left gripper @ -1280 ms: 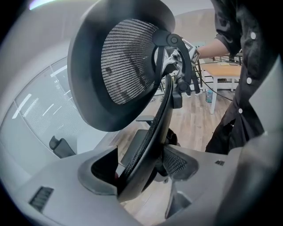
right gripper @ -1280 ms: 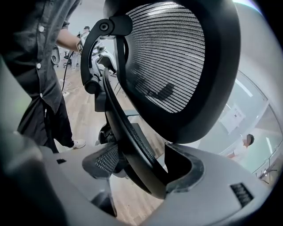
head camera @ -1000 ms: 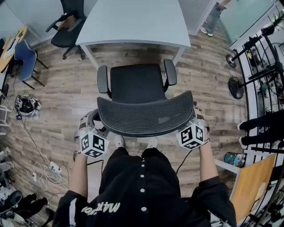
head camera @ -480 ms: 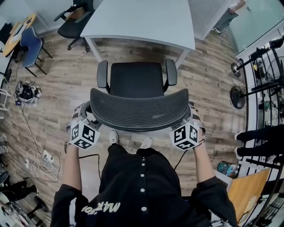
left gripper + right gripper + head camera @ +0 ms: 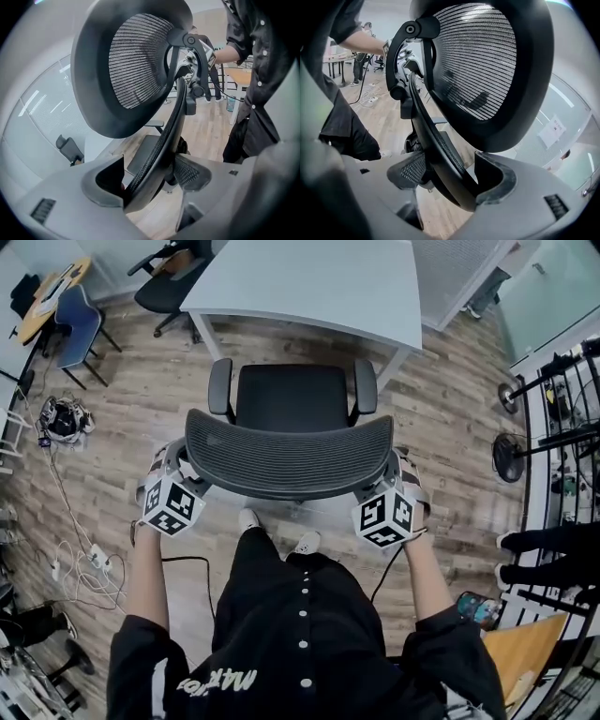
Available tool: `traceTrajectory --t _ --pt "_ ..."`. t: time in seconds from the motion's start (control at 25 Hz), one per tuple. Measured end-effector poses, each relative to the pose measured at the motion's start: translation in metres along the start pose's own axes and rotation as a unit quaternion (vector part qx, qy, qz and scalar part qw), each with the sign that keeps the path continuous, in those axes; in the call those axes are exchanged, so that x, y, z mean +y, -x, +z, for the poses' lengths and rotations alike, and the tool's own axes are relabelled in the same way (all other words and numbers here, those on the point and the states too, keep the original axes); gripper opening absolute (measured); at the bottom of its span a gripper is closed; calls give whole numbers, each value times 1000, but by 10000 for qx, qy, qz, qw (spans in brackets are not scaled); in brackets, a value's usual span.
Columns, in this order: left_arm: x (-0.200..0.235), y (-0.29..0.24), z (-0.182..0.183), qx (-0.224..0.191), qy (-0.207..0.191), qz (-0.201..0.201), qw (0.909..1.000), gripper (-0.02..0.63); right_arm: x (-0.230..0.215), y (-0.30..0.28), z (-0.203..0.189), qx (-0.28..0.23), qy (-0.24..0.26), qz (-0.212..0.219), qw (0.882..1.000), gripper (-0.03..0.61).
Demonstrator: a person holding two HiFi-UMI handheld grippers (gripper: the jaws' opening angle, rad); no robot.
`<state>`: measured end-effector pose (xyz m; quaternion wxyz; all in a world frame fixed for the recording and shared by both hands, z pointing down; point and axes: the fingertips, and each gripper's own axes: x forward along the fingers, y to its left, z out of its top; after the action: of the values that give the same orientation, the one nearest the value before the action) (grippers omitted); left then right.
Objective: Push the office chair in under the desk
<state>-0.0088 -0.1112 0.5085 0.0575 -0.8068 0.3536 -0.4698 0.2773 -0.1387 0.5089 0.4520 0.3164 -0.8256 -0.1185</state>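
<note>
Office chair (image 5: 291,399) stands just short of desk (image 5: 319,282), seat facing it; left gripper (image 5: 150,176) and right gripper (image 5: 450,176) each pinch a backrest (image 5: 289,454) edge; best pushed evenly, square-on, so armrests (image 5: 219,388) pass between desk legs (image 5: 204,338).

The office chair (image 5: 291,457) is showing matt black mesh, with wood-grain floor (image 5: 141,423) under it and a smooth matt desk (image 5: 309,282) ahead of it.

One legible fragment
Upside-down white lettering on the black shirt (image 5: 221,679) begins "Mar", the rest unclear; the paper sign (image 5: 551,132) on the glass wall is unreadable.
</note>
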Motion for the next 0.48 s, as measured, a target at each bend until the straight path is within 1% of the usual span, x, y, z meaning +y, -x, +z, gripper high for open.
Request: traceTrajectory --t 0.16,0.32,0.48 --pt "15 -7 -2 -57 -51 10 10000 342 -5 -9 7 1 3 38 10000 333" --pt "29 -11 -10 -57 -52 19 10000 344 -5 -18 18 -116 25 22 9999 325" --pt "42 -18 -12 -109 -81 -26 9999 347 -10 -28 22 -13 -38 21 10000 325"
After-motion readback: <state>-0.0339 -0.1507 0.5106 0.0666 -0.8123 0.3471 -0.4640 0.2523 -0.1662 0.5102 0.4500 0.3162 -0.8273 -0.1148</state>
